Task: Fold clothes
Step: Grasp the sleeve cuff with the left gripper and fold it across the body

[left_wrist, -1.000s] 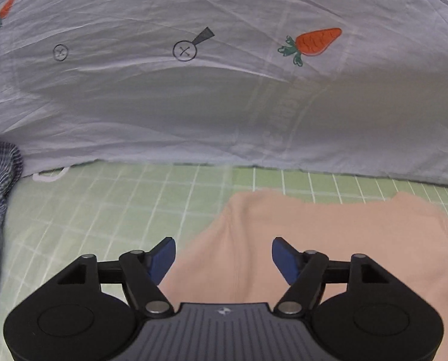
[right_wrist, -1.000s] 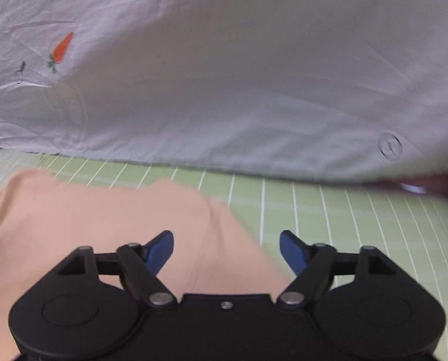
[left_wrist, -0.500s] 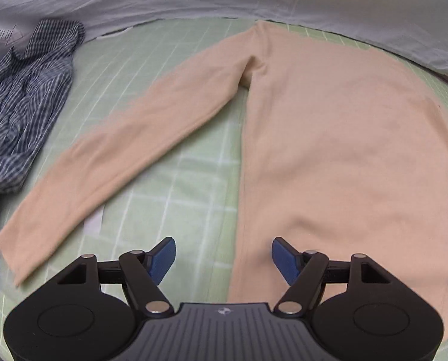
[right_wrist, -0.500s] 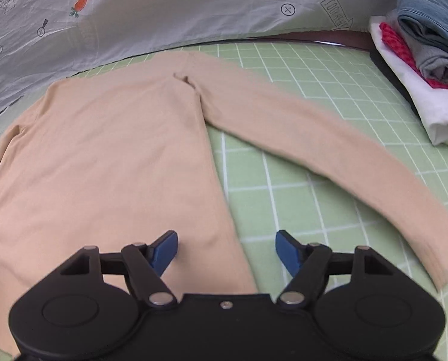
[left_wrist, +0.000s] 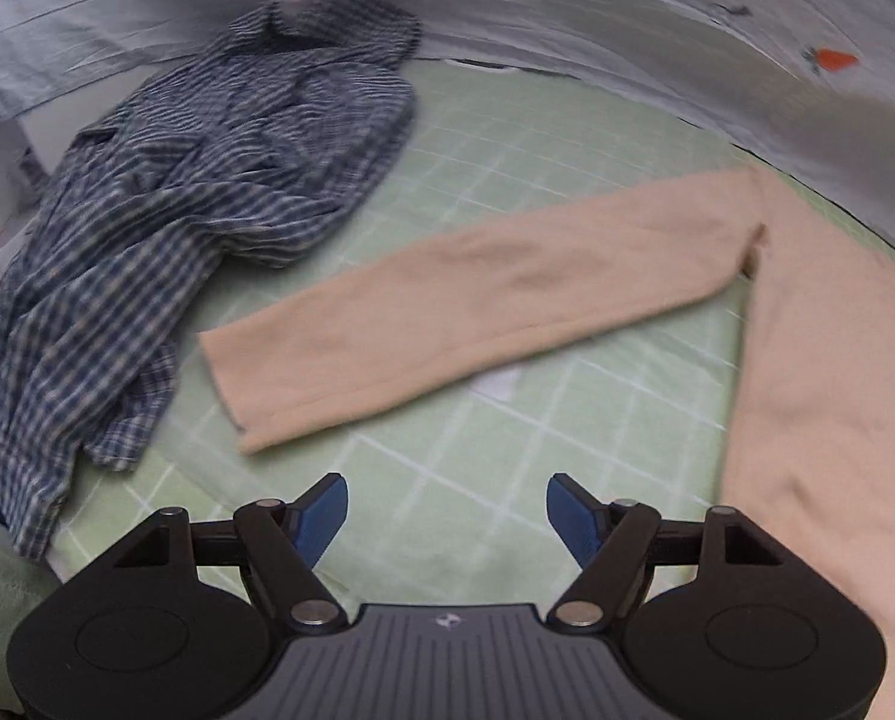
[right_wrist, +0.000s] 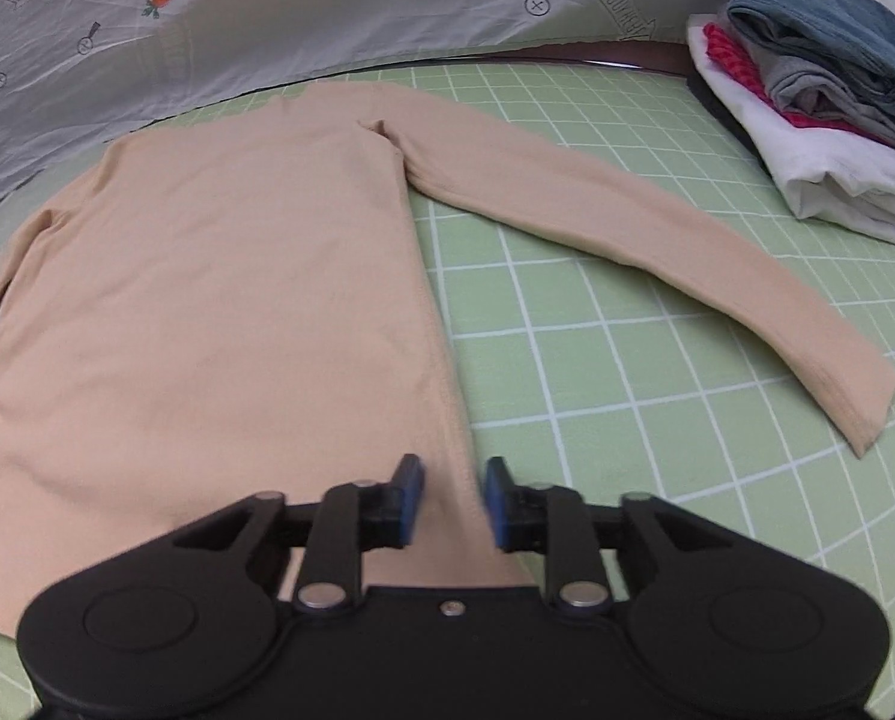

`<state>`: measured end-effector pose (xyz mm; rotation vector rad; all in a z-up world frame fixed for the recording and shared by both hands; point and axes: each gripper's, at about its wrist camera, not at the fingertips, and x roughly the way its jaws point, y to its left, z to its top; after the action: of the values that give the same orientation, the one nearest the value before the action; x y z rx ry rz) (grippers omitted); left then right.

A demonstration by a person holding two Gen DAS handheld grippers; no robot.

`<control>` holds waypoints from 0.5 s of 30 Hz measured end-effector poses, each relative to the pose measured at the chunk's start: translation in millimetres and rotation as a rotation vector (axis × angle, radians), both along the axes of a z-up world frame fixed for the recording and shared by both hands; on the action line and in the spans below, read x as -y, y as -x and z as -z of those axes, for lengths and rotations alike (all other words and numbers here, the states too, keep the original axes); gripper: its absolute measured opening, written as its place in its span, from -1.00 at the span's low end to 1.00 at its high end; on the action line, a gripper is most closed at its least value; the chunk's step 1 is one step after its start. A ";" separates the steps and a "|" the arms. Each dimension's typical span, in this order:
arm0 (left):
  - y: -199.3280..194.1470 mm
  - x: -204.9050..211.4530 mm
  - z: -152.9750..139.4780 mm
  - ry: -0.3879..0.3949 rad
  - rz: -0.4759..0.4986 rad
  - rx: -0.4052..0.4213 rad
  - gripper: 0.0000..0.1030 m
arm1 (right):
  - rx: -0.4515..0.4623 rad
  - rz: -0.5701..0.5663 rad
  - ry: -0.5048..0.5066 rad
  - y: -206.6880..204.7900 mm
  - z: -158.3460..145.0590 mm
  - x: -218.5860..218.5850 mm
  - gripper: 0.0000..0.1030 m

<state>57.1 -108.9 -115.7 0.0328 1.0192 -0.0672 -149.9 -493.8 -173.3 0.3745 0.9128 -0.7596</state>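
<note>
My right gripper (right_wrist: 454, 501) points down at the near hem of the top (right_wrist: 219, 312), its jaws closing with the side seam of the fabric lying between them; the blue pads (right_wrist: 410, 498) stand a little apart and I cannot tell that they press on the cloth yet. The top lies flat on the green gridded mat (right_wrist: 657, 480), spreading ahead and to the left of this gripper, neck end farthest from me. Its sleeve (right_wrist: 657, 240) runs from the armpit ahead out to my right, the cuff resting on the mat well to the right of the gripper. Farther off to the right sits a stack of folded clothes (right_wrist: 819, 102), denim on top and white beneath. My left gripper (left_wrist: 447, 519) hangs wide open over bare mat with nothing between its pads, and its jaws are opening slightly. The top's body edge lies just to its right, and the other sleeve (left_wrist: 477, 300) stretches across ahead of it, cuff to the left. Beyond that cuff, to the left, lies a crumpled plaid shirt (left_wrist: 195, 198). Farthest away in both views is a pale sheet (right_wrist: 327, 6) printed with carrots.
</note>
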 end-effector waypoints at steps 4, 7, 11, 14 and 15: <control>-17.8 -37.9 -2.4 0.011 -0.106 0.030 0.53 | -0.027 0.013 0.035 -9.3 0.6 -7.7 0.84; -33.9 -55.5 3.5 0.027 -0.161 0.023 0.54 | -0.044 -0.033 0.044 -20.8 2.8 -17.8 0.96; -53.5 -64.0 13.6 -0.008 -0.189 0.016 0.54 | -0.076 -0.089 0.063 -37.5 4.6 -30.2 0.97; -64.3 -70.0 20.0 -0.001 -0.201 0.012 0.55 | -0.107 -0.112 0.092 -46.9 3.3 -34.3 0.99; -67.1 -71.4 22.4 0.005 -0.205 0.007 0.55 | -0.108 -0.114 0.088 -47.9 3.6 -34.0 1.00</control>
<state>124.3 -37.5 -138.1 -0.0758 1.0100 0.1172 -102.0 -459.8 -176.9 0.2032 0.9898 -0.7177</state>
